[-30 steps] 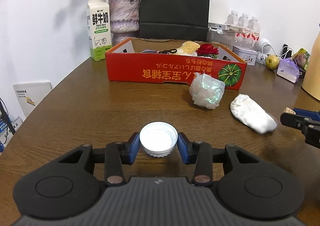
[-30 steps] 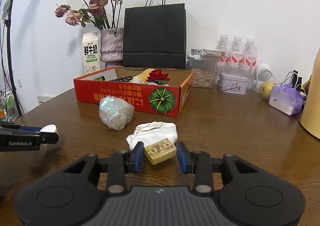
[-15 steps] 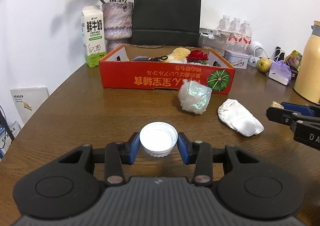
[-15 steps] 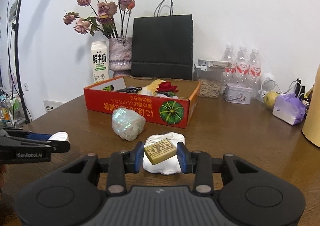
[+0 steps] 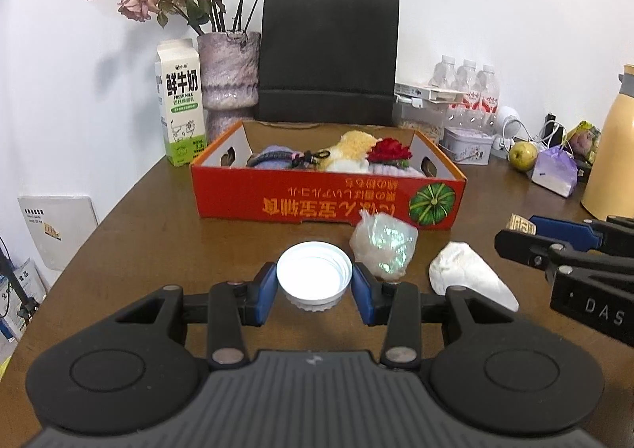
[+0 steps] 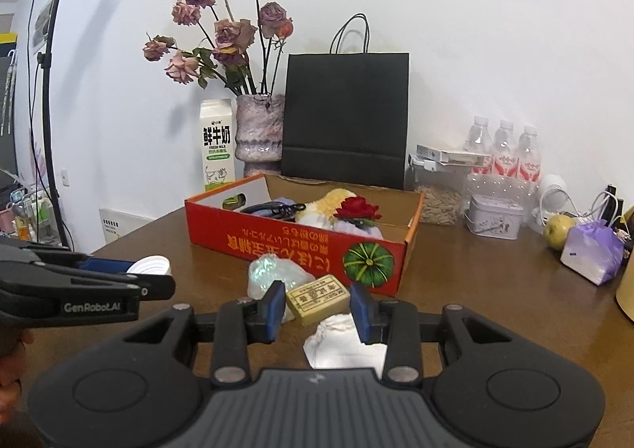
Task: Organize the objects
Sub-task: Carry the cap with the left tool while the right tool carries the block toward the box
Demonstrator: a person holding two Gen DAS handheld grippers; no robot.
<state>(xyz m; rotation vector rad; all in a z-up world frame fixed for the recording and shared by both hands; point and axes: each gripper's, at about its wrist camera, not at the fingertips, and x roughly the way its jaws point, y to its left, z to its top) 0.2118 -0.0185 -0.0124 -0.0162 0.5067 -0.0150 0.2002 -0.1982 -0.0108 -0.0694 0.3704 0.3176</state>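
My left gripper (image 5: 314,287) is shut on a white plastic lid (image 5: 314,274), held above the brown table. My right gripper (image 6: 318,305) is shut on a tan soap bar (image 6: 318,299) with printed characters, also lifted. The red cardboard box (image 5: 325,200) stands ahead on the table, holding a red rose, a yellow plush piece, purple cloth and a black cord. A crumpled iridescent bag (image 5: 382,246) and a white cloth bundle (image 5: 469,281) lie in front of the box. The right gripper also shows at the right of the left wrist view (image 5: 515,228), and the left gripper at the left of the right wrist view (image 6: 158,275).
Behind the box stand a milk carton (image 5: 180,107), a vase of dried roses (image 5: 230,79) and a black paper bag (image 5: 329,57). At the back right are water bottles (image 5: 467,91), a tin (image 5: 465,146), an apple (image 5: 523,155), a purple pouch (image 5: 554,170) and a yellow jug (image 5: 612,146).
Both grippers have risen and moved back from the box, each keeping its object. The box interior shows more from above, and the two grippers are closer together.
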